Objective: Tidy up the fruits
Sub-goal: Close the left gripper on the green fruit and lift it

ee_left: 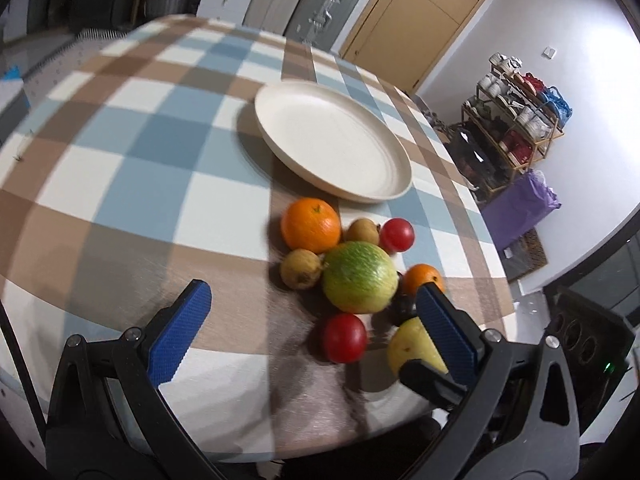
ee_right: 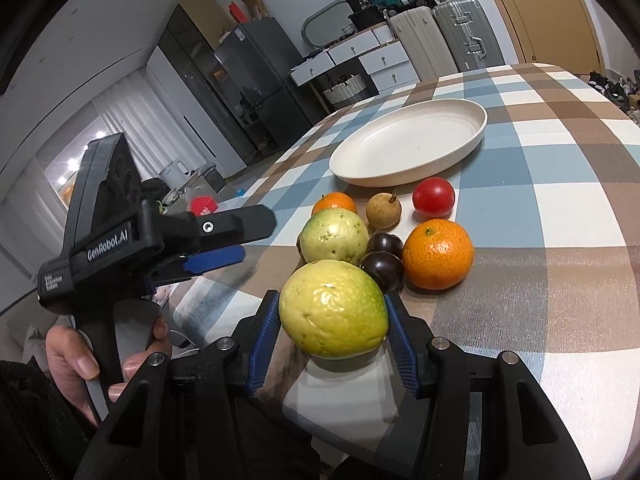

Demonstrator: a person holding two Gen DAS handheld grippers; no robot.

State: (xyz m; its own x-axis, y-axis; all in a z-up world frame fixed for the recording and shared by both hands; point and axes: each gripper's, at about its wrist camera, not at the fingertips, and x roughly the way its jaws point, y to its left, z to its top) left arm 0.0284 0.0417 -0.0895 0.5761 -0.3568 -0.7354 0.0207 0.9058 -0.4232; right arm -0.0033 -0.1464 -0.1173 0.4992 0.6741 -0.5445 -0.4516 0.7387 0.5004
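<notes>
- Right, the right gripper (ee_right: 333,334) has its blue pads pressed on either side of a yellow-green guava (ee_right: 333,308), at the near edge of the fruit pile.
- Over on the other side, the left gripper (ee_left: 316,322) hangs above the table with its jaws spread wide, nothing between them; a hand (ee_right: 86,354) grips its handle.
- The fruit sits bunched on a checked tablecloth (ee_left: 120,184) of blue, brown and white squares.
- Just behind the held guava there's a second guava (ee_right: 334,236), paler, with two dark plums (ee_right: 383,266) touching its right side.
- A big orange (ee_right: 438,254) sits next to those plums, crowding the way forward.
- Further back: a small orange (ee_right: 334,202), a brown round fruit (ee_right: 383,211) with a stem, and a red tomato (ee_right: 434,197).
- From the left wrist view another red tomato (ee_left: 345,338) lies near the table edge, close to the gripper's right finger.
- A cream plate (ee_right: 472,142) waits beyond the pile, bare, close to the back row of fruit.
- Around the room: suitcases (ee_right: 440,40) against the wall, a dark fridge (ee_right: 256,84), a wooden door (ee_left: 420,12), a shoe rack (ee_left: 516,120).
- Writing on the left gripper's side reads "GenRobot.AI"; the smaller label below it is too small to read.
</notes>
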